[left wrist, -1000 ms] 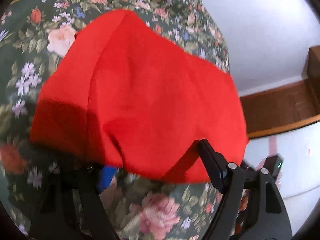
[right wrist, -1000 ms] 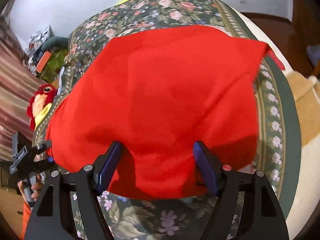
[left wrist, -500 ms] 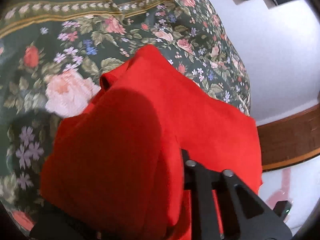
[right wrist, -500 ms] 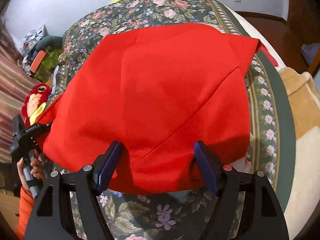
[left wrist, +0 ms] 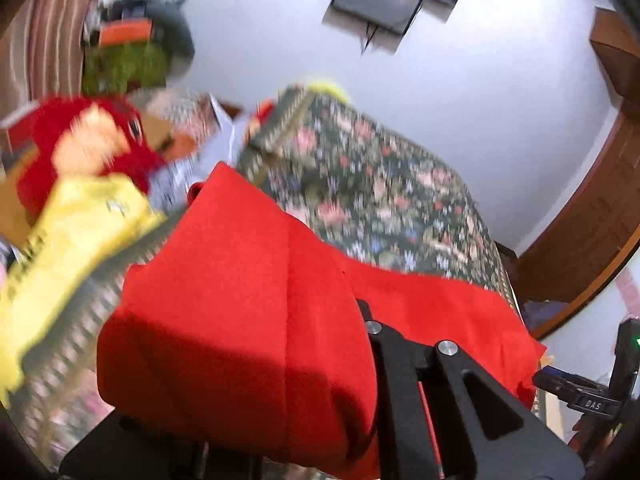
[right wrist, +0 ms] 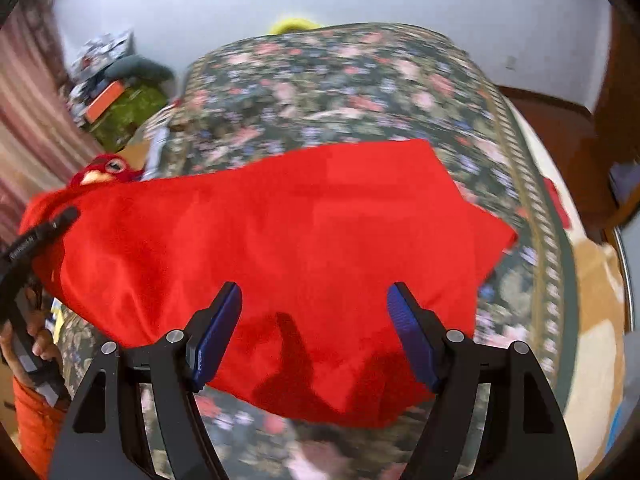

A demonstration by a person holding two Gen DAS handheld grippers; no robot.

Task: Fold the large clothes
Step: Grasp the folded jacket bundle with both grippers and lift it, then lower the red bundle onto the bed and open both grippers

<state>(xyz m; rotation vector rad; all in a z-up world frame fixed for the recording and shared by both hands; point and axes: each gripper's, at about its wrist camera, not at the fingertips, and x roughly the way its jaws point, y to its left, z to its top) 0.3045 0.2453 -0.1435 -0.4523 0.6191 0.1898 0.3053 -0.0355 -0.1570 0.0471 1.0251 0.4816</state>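
Red garment (right wrist: 280,248), soft and limp, sagged over the bed's (right wrist: 340,80) near edge; left gripper (left wrist: 360,360) had just pinched a hem, right gripper (right wrist: 314,336) gaped.

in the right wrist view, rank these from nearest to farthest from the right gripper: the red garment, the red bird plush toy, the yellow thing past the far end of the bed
1. Red garment: lies between the fingers of the right gripper.
2. Red bird plush toy: off the bed's left edge, partway back.
3. Yellow thing: behind the floral bedspread, at the wall.
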